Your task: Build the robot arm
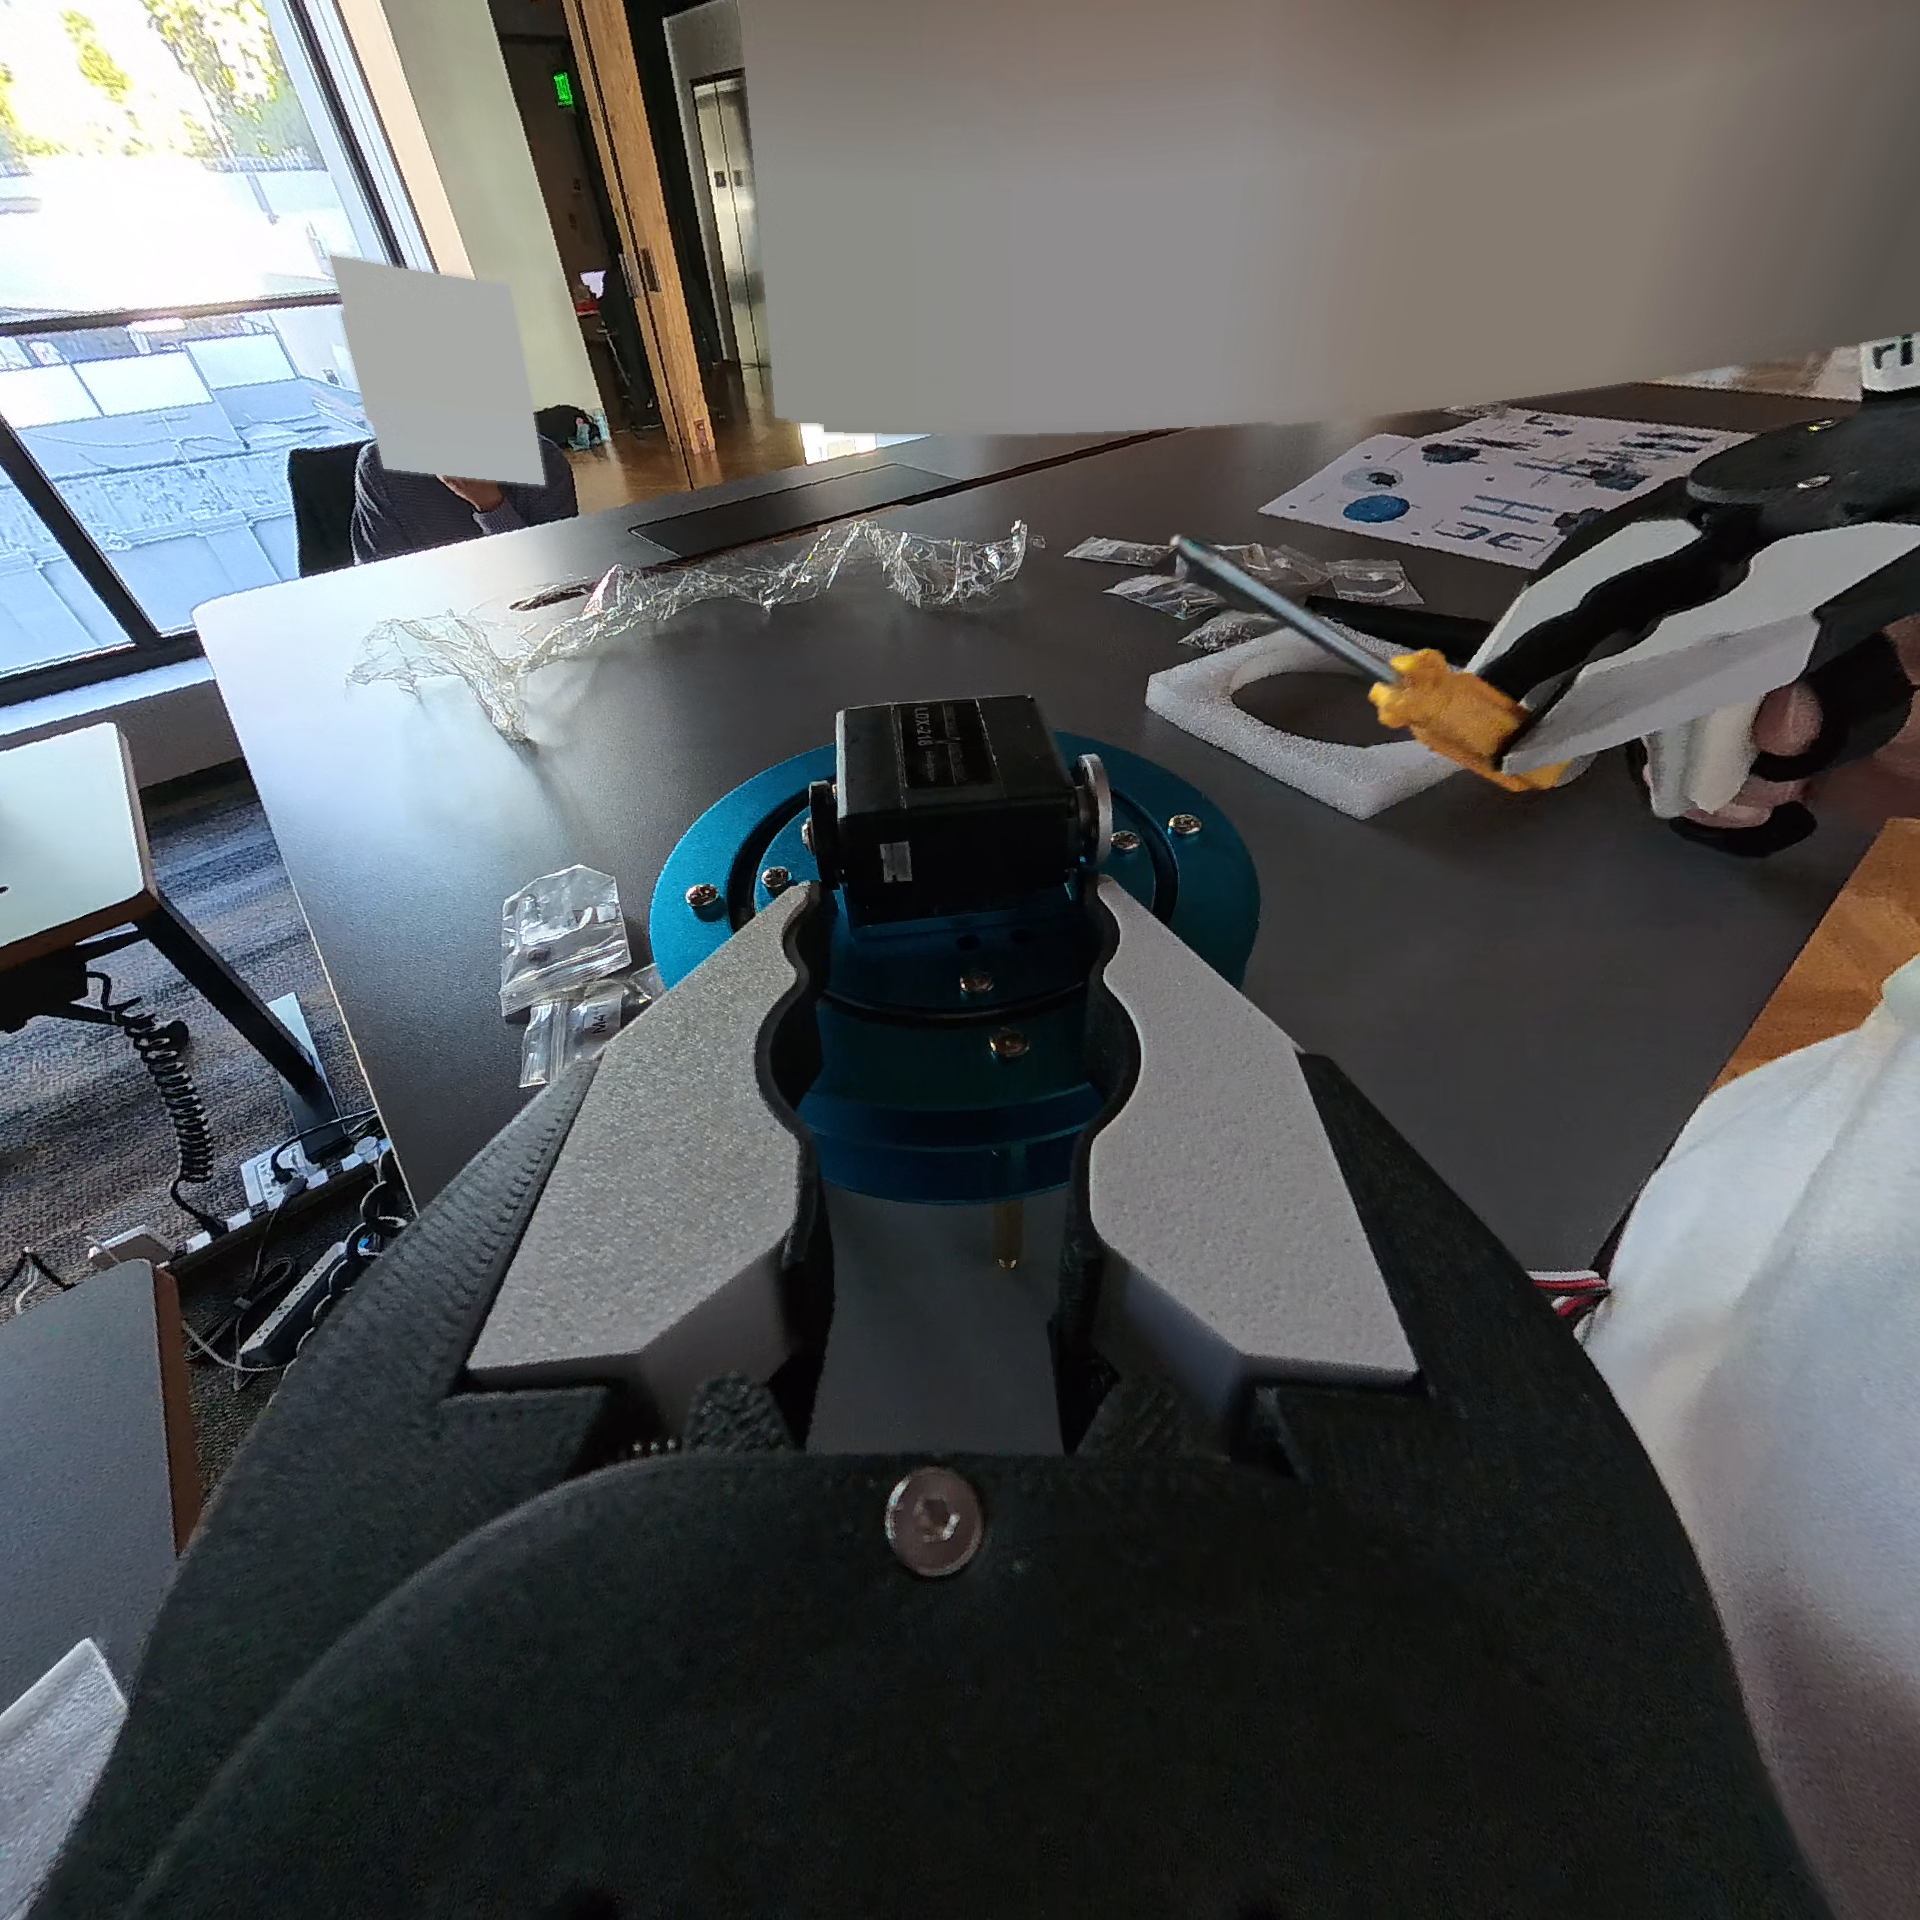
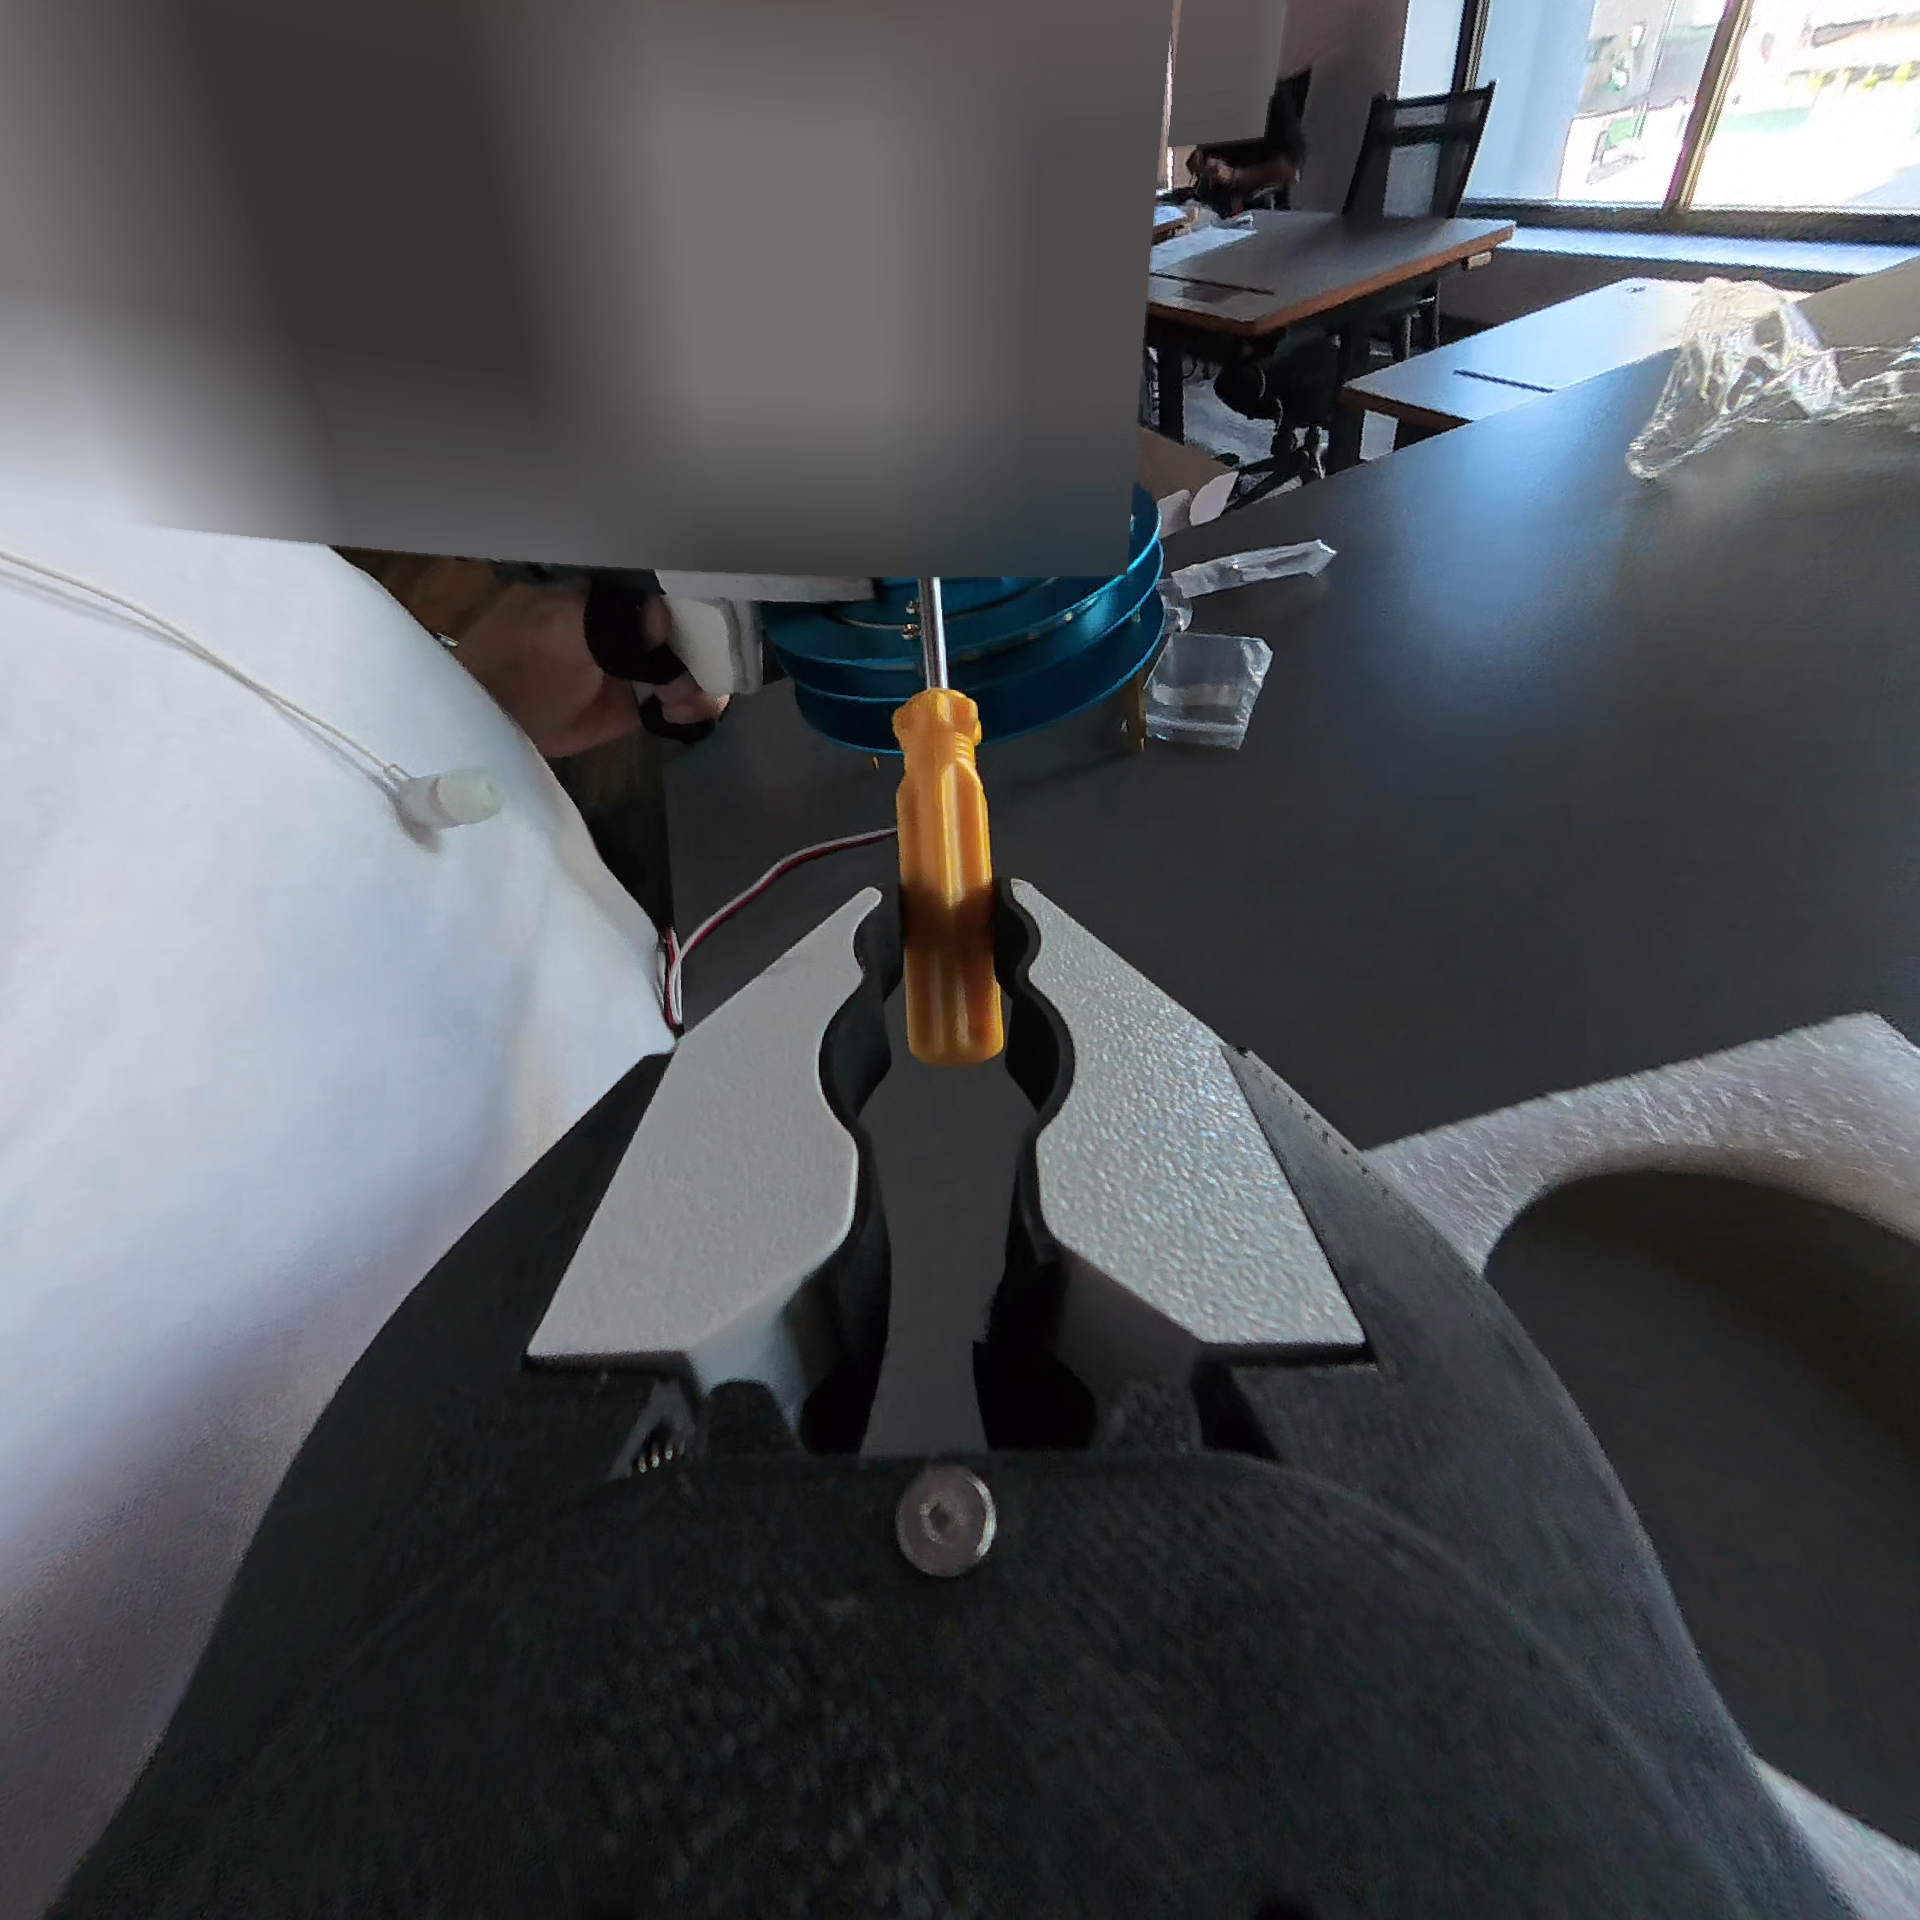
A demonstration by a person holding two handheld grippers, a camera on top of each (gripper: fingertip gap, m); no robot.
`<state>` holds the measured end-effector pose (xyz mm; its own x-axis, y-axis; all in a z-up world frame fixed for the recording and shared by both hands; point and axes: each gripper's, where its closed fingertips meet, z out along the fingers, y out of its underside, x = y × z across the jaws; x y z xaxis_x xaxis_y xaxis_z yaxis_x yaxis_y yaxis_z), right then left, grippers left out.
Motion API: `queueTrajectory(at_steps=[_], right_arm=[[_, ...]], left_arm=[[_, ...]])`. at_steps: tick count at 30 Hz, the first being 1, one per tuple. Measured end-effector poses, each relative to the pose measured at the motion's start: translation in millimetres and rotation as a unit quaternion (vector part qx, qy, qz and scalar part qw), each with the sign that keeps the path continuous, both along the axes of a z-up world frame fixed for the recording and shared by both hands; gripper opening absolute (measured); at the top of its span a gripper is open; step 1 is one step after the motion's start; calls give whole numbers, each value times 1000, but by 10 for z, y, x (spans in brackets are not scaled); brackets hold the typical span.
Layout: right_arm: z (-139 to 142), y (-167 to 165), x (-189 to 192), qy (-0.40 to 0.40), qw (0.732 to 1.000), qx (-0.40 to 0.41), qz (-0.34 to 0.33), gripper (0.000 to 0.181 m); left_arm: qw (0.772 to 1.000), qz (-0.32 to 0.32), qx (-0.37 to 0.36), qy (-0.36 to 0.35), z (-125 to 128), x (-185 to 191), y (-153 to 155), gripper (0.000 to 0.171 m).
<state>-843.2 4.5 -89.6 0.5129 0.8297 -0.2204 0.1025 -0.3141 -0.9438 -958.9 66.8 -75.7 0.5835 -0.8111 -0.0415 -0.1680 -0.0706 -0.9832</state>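
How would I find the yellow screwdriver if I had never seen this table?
Start at the big dark grey table and find the round blue metal base carrying a black box-shaped motor. To the right, above a white foam block, the right gripper pinches a small screwdriver. Its orange-yellow plastic handle and thin steel shaft stand out; nothing else nearby is yellow.

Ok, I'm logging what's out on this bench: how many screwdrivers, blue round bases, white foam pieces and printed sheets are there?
screwdriver: 1
blue round base: 1
white foam piece: 1
printed sheet: 1
Total: 4
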Motion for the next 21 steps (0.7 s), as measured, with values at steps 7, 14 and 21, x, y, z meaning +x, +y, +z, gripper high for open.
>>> queueTrajectory(at_steps=[7,14,21], right_arm=[[-70,-14,274,-65,997,-26,-30,15],[-129,116,1124,-161,974,-32,-153,16],[-39,-37,894,-79,988,-90,-99,15]], left_arm=[[1000,9,1,1,0,19,-8,47],[1000,4,-1,0,1,40,-24,47],[1000,-29,1,4,3,230,-160,47]])
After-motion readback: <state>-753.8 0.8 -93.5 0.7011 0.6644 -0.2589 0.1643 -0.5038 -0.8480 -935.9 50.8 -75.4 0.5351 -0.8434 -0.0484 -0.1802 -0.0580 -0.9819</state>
